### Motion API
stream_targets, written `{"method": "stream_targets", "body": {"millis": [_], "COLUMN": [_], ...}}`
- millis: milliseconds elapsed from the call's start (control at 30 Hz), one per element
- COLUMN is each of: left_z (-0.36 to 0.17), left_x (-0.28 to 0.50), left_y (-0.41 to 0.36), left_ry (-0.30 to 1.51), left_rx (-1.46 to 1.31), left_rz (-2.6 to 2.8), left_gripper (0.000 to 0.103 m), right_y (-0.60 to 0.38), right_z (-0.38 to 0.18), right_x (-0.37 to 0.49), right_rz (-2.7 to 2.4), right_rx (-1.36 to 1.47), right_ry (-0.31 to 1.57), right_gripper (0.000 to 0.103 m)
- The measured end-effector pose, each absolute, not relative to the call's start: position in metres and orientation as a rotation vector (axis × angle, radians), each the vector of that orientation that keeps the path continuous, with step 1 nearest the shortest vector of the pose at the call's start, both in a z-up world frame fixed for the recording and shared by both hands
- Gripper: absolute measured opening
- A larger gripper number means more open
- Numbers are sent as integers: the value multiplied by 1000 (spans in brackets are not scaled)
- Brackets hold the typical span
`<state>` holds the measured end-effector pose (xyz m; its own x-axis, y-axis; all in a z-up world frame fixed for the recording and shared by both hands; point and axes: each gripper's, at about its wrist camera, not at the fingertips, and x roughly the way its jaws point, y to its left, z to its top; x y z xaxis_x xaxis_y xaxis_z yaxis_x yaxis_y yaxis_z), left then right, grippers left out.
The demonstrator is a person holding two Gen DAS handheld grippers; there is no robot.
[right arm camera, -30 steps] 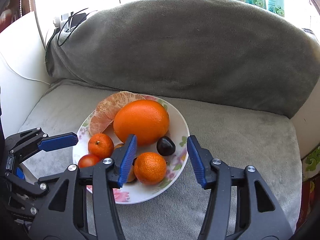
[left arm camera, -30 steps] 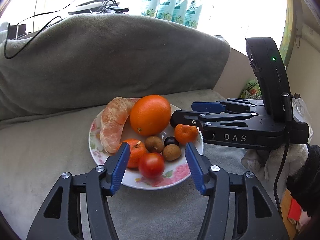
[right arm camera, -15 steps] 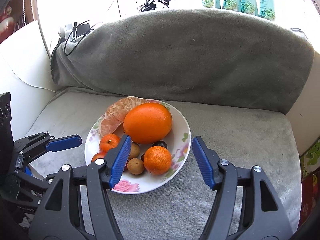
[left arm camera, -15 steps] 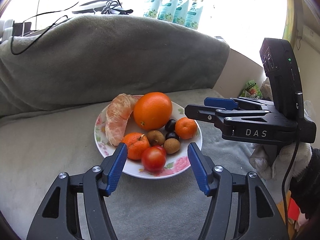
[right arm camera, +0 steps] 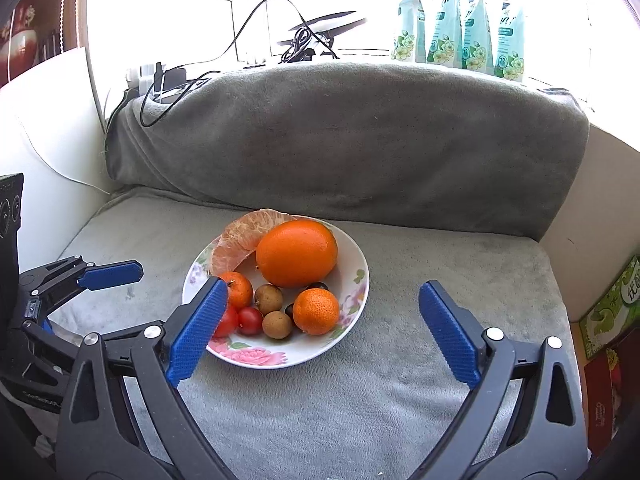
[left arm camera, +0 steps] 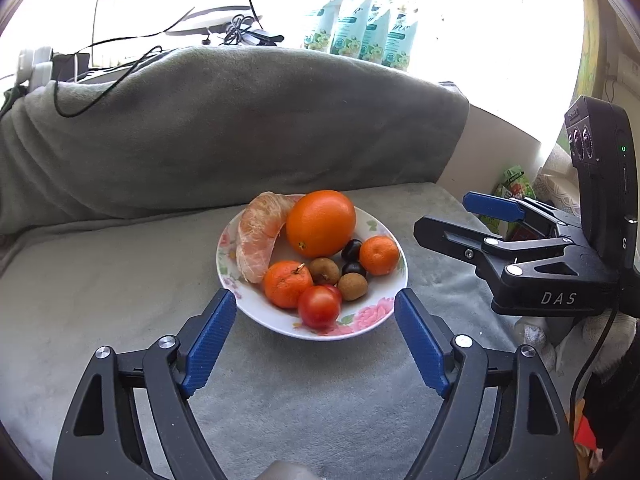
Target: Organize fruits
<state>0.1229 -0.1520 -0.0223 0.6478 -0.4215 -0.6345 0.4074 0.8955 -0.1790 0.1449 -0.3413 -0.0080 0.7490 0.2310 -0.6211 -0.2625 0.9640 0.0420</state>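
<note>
Reading "DAS" on right gripper [left arm camera: 496,236] | pouches [right arm camera: 460,28] marked "72", perhaps

From where I'm driving this, the backdrop is a grey blanket [right arm camera: 344,140] draped over the sofa's back cushion and running down over the seat. Along the sill behind its top edge stands a row of pale green refill pouches [right arm camera: 460,28], with a tangle of black cables [right arm camera: 304,46] and chargers toward the left end. A green printed box [right arm camera: 612,308] sits past the seat's right edge.
</note>
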Motion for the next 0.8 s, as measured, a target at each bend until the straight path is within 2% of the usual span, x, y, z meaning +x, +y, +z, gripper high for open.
{"method": "stream_targets", "body": {"millis": [267, 400, 800], "left_z": [-17, -13, -5], "left_x": [116, 112, 106], "left_y": [-147, -147, -143], "left_ry": [719, 699, 674], "left_rx": [-19, -10, -20], "left_rz": [-427, -411, -402], "left_gripper": [83, 90, 91], "right_y": [-343, -343, -342], "right_z": [-1, 1, 5], "right_x": [131, 126, 119], "right_rz": [247, 245, 240], "right_rx": [-56, -55, -58], "right_ry": [642, 636, 631], "right_gripper": [102, 102, 102]}}
